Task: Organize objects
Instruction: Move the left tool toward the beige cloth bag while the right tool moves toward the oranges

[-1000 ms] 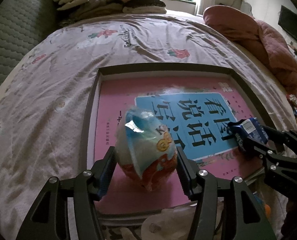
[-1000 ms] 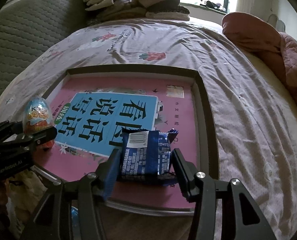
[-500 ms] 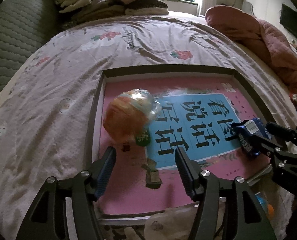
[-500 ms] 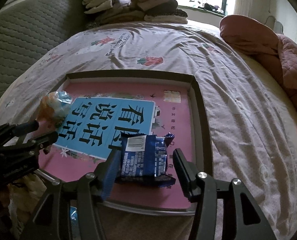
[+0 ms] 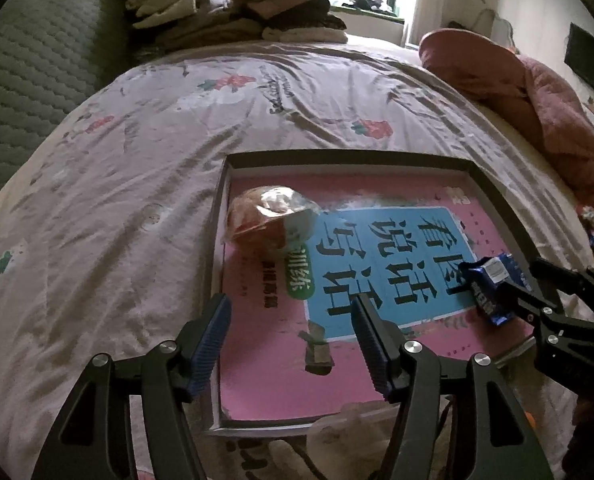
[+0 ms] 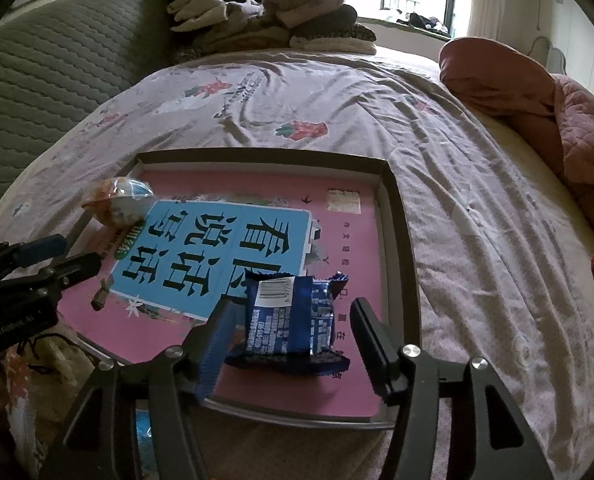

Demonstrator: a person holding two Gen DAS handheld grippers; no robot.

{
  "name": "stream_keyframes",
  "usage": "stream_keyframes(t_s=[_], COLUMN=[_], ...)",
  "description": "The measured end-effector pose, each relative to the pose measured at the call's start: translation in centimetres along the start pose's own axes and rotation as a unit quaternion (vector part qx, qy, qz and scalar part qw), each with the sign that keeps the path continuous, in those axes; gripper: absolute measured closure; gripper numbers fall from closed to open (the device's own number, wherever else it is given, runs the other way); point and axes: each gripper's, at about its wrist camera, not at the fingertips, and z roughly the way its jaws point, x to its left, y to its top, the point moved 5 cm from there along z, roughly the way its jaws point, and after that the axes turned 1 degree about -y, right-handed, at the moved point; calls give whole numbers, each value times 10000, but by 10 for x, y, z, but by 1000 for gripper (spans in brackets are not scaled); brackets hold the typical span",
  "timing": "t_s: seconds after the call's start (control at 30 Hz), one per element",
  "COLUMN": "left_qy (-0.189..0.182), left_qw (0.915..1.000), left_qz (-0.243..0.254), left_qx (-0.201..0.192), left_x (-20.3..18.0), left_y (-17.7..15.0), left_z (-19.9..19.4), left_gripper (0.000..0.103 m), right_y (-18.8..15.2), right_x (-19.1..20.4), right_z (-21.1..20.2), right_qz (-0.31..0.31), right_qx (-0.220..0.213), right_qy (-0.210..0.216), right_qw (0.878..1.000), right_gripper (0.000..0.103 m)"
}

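While the blue snack packet (image 6: 293, 322) lies flat in the tray (image 6: 397, 216) between the opening jaws of the right hand-held gripper (image 6: 293, 334), seemingly untouched, the empty, widening left hand-held gripper (image 5: 291, 330) sits short of the egg-shaped sweet (image 5: 271, 218).

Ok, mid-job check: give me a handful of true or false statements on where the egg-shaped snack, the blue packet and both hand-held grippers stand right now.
1. The egg-shaped snack lies in the tray, clear of the left hand-held gripper. True.
2. The blue packet sits on the bedsheet outside the tray. False: it rests on the pink book inside the tray.
3. The right hand-held gripper clamps the packet. False: its jaws are opening, and a gap shows beside the packet.
4. Folded clothes are piled at the far end of the bed. True.
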Motion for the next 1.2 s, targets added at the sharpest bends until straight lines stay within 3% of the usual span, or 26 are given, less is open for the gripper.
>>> stream_keyframes(t_s=[0.1, 0.3, 0.93, 1.2], left_qy=[-24, 122, -91, -160], left_qw=[10000, 9998, 9989, 9986], left_qz=[-50, -15, 88, 59], left_qx=[-19, -166, -443, -503], left_x=[2, 4, -2, -4], left_y=[1, 2, -23, -34], left_z=[-2, -12, -68, -80], left_gripper=[33, 33, 33, 33], right_y=[1, 4, 0, -11], right_x=[0, 1, -1, 21], right_z=[-2, -9, -59, -85], right_qz=[-18, -53, 65, -11], right_qx=[-35, -127, -630, -818], right_qy=[10, 33, 252, 547], right_qw=[10000, 9999, 9977, 9951], right_gripper=[43, 43, 42, 41])
